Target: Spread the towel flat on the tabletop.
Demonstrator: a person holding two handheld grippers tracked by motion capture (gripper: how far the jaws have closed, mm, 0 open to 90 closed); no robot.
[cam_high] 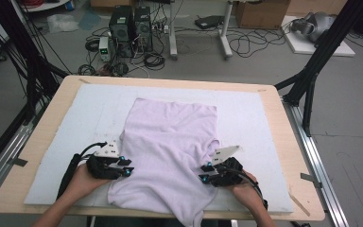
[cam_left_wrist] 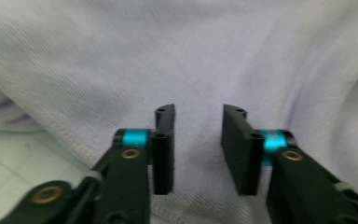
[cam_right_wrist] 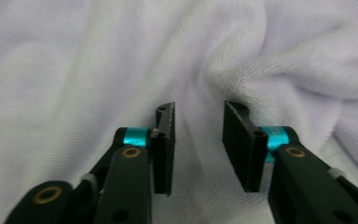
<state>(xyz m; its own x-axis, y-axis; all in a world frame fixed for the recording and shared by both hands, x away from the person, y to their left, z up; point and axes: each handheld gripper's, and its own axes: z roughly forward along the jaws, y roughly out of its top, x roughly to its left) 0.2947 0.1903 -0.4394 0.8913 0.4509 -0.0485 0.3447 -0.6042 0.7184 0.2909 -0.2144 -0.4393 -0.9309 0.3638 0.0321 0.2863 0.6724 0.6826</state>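
Your left gripper at eight o'clock and right gripper at four flank the pale lilac knitted garment; both stand apart, gripping nothing.

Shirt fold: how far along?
Done: the pale lilac shirt lies on the white mat, its sides apparently folded inward into a narrow shape. In hand: nothing; the left gripper and right gripper sit at its near edges, jaws apart with no cloth pinched. Left: the near end hangs over the table edge, rumpled; it still needs folding and smoothing.
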